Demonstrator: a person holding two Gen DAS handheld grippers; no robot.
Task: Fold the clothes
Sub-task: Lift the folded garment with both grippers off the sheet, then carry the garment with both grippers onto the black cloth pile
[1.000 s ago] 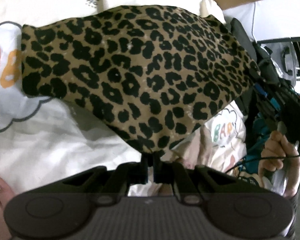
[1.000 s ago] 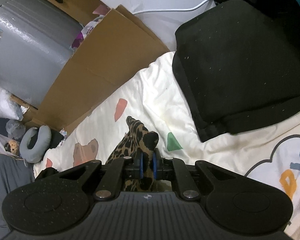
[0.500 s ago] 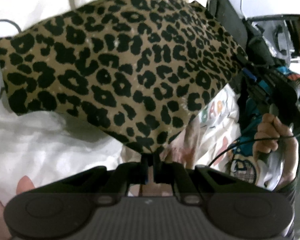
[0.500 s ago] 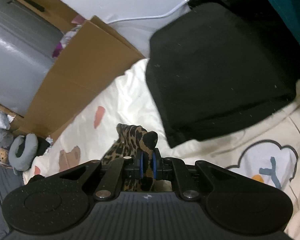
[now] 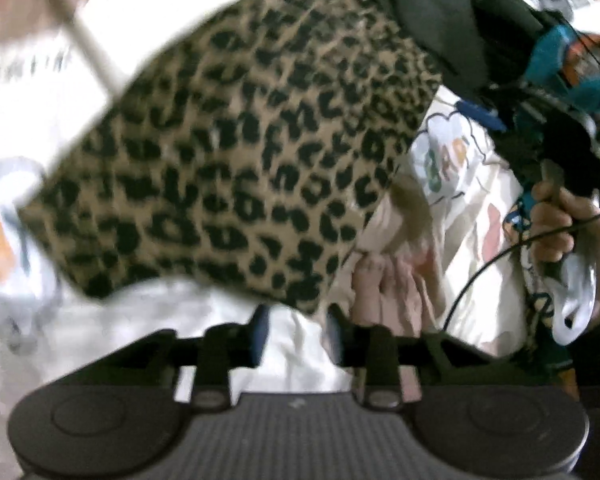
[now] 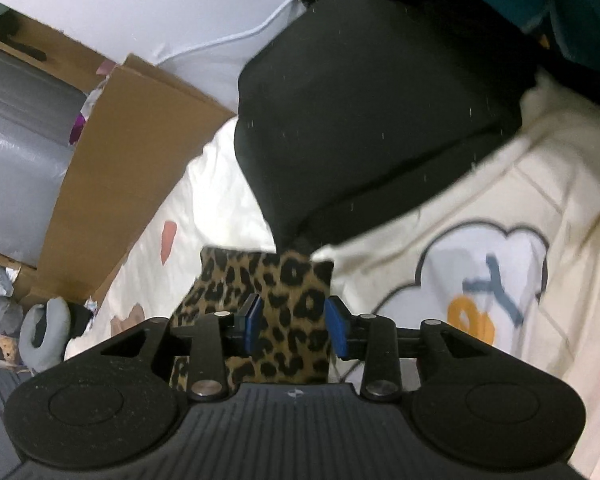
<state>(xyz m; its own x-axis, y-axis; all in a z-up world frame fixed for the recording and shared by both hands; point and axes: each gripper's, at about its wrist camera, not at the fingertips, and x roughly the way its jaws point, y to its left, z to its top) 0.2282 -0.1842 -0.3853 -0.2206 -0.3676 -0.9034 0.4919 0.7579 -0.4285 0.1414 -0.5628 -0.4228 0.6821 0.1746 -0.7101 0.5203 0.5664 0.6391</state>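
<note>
The left wrist view is smeared with motion, so edges are soft throughout, but the leopard-print garment (image 5: 236,152) fills the middle and upper part of the frame, lying spread over the cream cartoon-print bedsheet (image 5: 452,168). The left gripper (image 5: 294,334) sits at the bottom centre with its jaws spread, having just been opening; the garment's lower corner hangs just above the gap, and the blur makes it impossible to say whether the cloth still brushes a pad. At the right edge of that frame a person's hand (image 5: 560,220) grips a handle with a thin black cable (image 5: 484,268) trailing from it, and most of the dark rig above it is cut off by the frame. Bare toes (image 5: 384,288) peek out just right of the garment's corner. In the right wrist view, sharper, the right gripper (image 6: 294,326) is also parted, its jaws just opened, with a fold of the same garment (image 6: 284,292) standing between the blue pads (image 6: 336,330) without being squeezed; the lower part of that fold is hidden behind the gripper body. Above it a black cushion (image 6: 372,120) rests on the bedsheet (image 6: 480,208), a cardboard sheet (image 6: 132,168) leans at the left, and a grey neck pillow (image 6: 46,326) lies at lower left.
</note>
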